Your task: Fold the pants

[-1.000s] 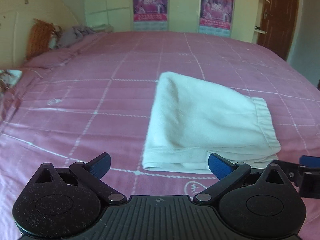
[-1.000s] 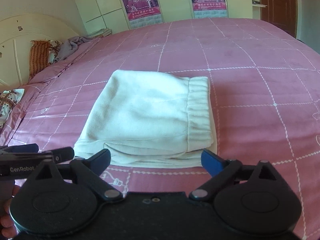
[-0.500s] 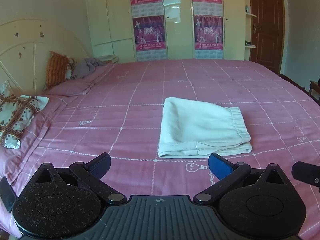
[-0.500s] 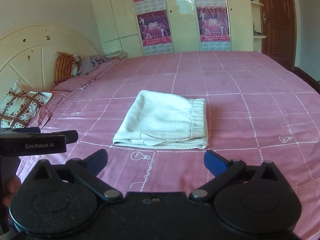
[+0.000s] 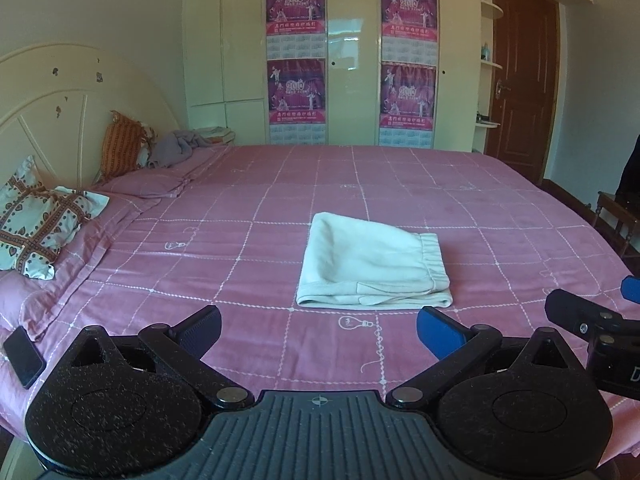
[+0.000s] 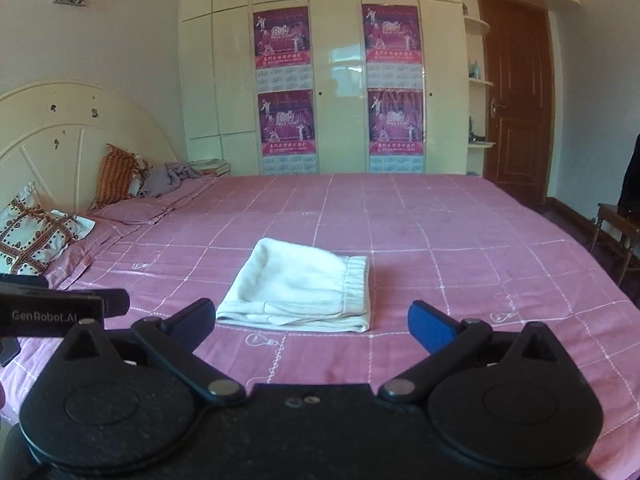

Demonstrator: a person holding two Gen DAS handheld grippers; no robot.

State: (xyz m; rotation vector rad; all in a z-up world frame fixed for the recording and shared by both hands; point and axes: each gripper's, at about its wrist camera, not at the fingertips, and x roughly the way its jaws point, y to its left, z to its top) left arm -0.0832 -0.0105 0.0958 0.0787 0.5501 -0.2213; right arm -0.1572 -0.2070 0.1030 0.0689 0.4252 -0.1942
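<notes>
On the pink checked bed [image 5: 500, 208], near its middle: white pants [image 5: 372, 266] folded into a compact rectangle, elastic waistband on the right, layered hems toward the cameras. Lying flat, touched by neither claw. In the foreground of the left wrist view: left claw [image 5: 318, 328], blue-padded fingers spread wide, nothing between them, well short of the pants. At that view's right edge, part of the right claw [image 5: 592, 314]. Same in the right wrist view: right claw [image 6: 310, 322] wide open and empty, pants [image 6: 300, 292] just beyond the fingertips. At far left there, body of the left claw [image 6: 60, 306], printed "GenRobot.AI". At the head of the bed: patterned pillow [image 5: 38, 224], orange cushion [image 5: 120, 148], crumpled grey cloth [image 5: 176, 148]. By the near left edge: black phone [image 5: 23, 356]. Behind: cream wardrobe [image 5: 352, 60] with magenta posters, brown door [image 5: 522, 80].
</notes>
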